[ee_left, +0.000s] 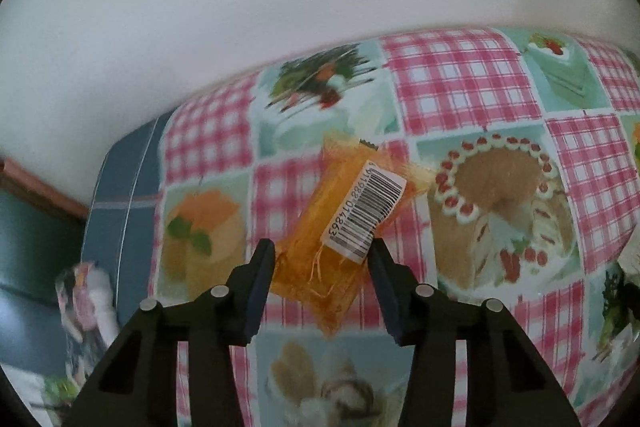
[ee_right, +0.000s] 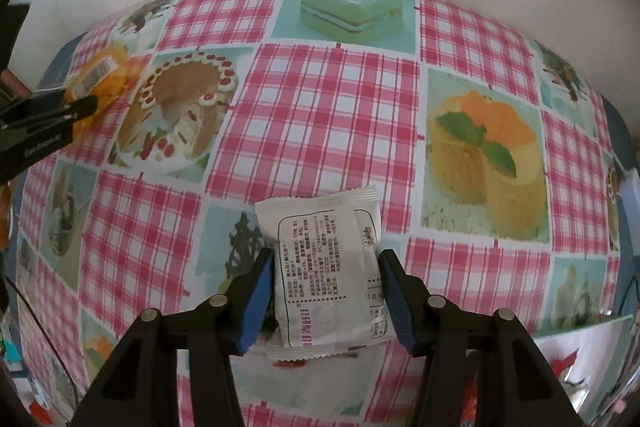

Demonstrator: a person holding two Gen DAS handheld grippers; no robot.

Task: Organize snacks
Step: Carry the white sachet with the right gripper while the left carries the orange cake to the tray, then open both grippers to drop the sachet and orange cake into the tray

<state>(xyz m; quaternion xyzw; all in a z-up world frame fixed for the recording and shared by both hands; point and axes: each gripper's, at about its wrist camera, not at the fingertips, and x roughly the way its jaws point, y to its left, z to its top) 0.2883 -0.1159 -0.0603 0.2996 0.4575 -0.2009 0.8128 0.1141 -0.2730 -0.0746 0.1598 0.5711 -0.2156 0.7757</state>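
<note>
Right wrist view: my right hand-held gripper [ee_right: 324, 291] grasps the white packet [ee_right: 324, 267], light and crinkly, by its sides; at 10 o'clock, the left hand-held gripper [ee_left: 322, 267] straddles the orange pack [ee_left: 340, 227], grip uncertain.

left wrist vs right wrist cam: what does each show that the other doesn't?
Left wrist only: the left gripper from its own viewpoint, jaws straddling the orange packet, and that packet's barcode label close up; contact with the pads is not clear.

Right wrist only: the right gripper with the white packet between its blue pads, apparently touching both, and printed text on the wrapper.

Both: the cake-print checked tablecloth and white wall behind. The orange packet and left gripper also appear small at the right wrist view's far left.
</note>
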